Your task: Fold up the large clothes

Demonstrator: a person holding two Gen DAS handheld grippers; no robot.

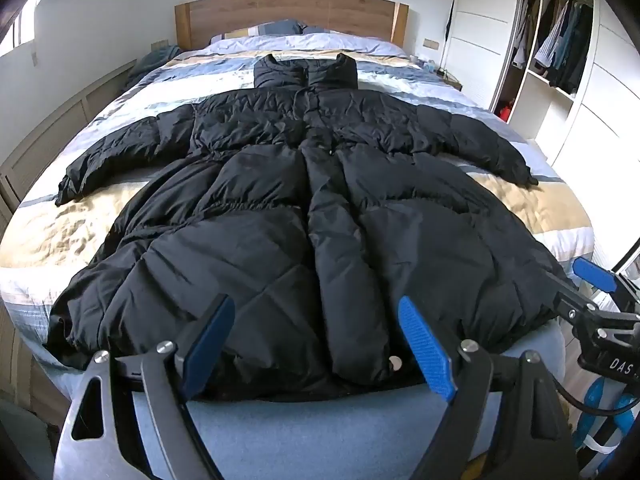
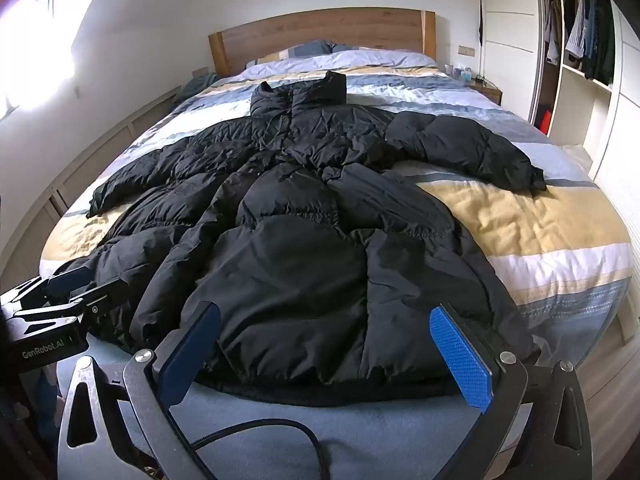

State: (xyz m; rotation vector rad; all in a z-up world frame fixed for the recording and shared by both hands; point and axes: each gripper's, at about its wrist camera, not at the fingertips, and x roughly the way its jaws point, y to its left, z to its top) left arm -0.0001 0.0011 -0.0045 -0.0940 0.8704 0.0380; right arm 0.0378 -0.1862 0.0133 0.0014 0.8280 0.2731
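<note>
Currently black puffer coat (image 1: pixel 304 216) flat on bed (image 1: pixel 532 204), unfolded; left gripper (image 1: pixel 316 344) and right gripper (image 2: pixel 332 348) wide, empty, above hem. Next: grasp sleeve, fold inward.

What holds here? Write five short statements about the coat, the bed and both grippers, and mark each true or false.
1. The coat lies spread flat on the bed with both sleeves out to the sides. True.
2. The left gripper is shut on the coat's hem. False: its fingers stand wide apart, holding nothing.
3. The coat's collar points toward the headboard. True.
4. The right gripper holds a sleeve. False: it is open and empty, near the hem.
5. The coat is already folded in half. False: it is unfolded.
</note>
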